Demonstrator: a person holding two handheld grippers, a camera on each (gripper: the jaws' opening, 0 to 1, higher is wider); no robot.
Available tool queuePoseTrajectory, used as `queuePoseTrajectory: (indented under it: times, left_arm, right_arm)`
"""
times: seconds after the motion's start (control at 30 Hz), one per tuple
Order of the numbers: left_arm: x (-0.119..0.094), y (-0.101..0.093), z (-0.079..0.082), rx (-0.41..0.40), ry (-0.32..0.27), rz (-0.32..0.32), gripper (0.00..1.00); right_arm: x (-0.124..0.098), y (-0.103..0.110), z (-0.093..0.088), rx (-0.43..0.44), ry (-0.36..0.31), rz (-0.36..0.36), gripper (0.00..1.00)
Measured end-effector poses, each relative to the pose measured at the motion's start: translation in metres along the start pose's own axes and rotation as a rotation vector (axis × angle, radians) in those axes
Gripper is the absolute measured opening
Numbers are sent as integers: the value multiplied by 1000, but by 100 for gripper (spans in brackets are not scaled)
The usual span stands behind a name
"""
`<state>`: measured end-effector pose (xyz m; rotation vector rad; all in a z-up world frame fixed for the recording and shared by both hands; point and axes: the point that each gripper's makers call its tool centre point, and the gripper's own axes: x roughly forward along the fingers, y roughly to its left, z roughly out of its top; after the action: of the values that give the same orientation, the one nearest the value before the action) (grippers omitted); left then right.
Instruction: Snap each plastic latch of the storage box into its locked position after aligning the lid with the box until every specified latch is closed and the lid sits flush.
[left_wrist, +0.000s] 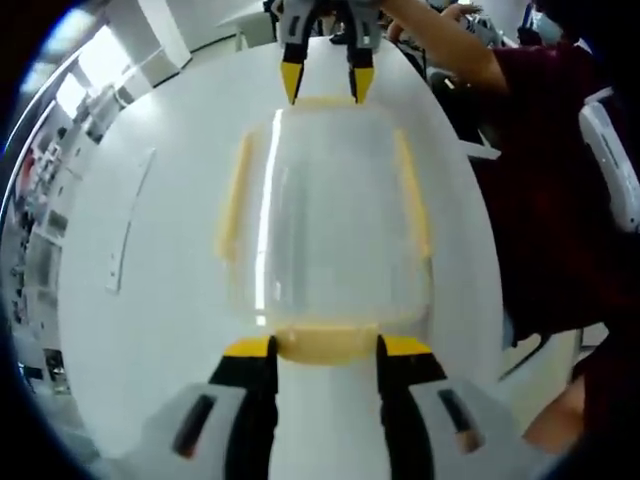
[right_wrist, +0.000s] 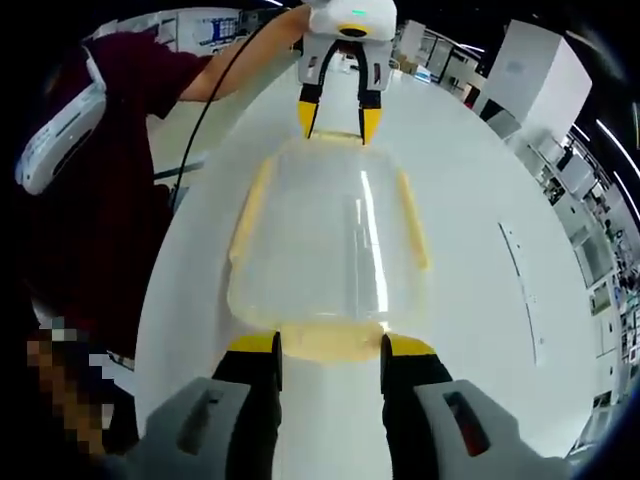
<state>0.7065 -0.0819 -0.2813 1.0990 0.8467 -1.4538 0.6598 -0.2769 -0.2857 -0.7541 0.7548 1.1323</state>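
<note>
Clear plastic with pale yellow trim, that's the storage box (left_wrist: 325, 235), sitting on a round white worktop (left_wrist: 150, 330) about in the middle of it. In the left gripper view the lid (left_wrist: 330, 200) is on top and see-through, with glare running down it, and I can't make out anything inside the box. Yellow latches run along both long sides (left_wrist: 233, 195) and there's one at each short end. The left hand-held gripper (left_wrist: 327, 347) comes up from the bottom with its yellow-tipped jaws set fairly wide, one on either side of the near end latch (left_wrist: 327, 343), right up against it; whether they actually press on it I can't tell. At the far end the right hand-held gripper (left_wrist: 326, 84) points its jaws down at the far end latch, also parted. A person in a dark red top (left_wrist: 545, 190) stands by the worktop's edge.

Right gripper view is the same thing mirrored. The box (right_wrist: 325, 235) sits between the two tools, the right hand-held gripper (right_wrist: 330, 345) has its jaws spread around the end latch (right_wrist: 330, 340) closest to it, and the left hand-held gripper (right_wrist: 340, 115) hovers at the opposite end, jaws apart. The person (right_wrist: 110, 180) is off to the side.
</note>
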Motion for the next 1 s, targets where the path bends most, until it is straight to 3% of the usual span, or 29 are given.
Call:
queuePoseTrajectory:
  times: [0.63, 0.77, 0.87, 0.93, 1.0]
  left_arm:
    - [5, -2, -3, -29, -11, -29, 38]
    - [8, -2, -5, -35, -24, -25, 39]
    - [6, -1, -5, -53, -52, 9, 39]
    - [5, 0, -3, -81, -101, 39, 40]
    - [5, -3, -4, -87, -144, 46, 48]
  right_arm:
    - [6, -1, -2, 15, -15, 21, 39]
    - [5, 0, -2, 16, -52, -1, 39]
    - [4, 0, -2, 2, -83, -26, 39]
    - [3, 1, -6, -6, -87, -44, 38]
    - [2, 2, -11, 1, -99, -50, 38]
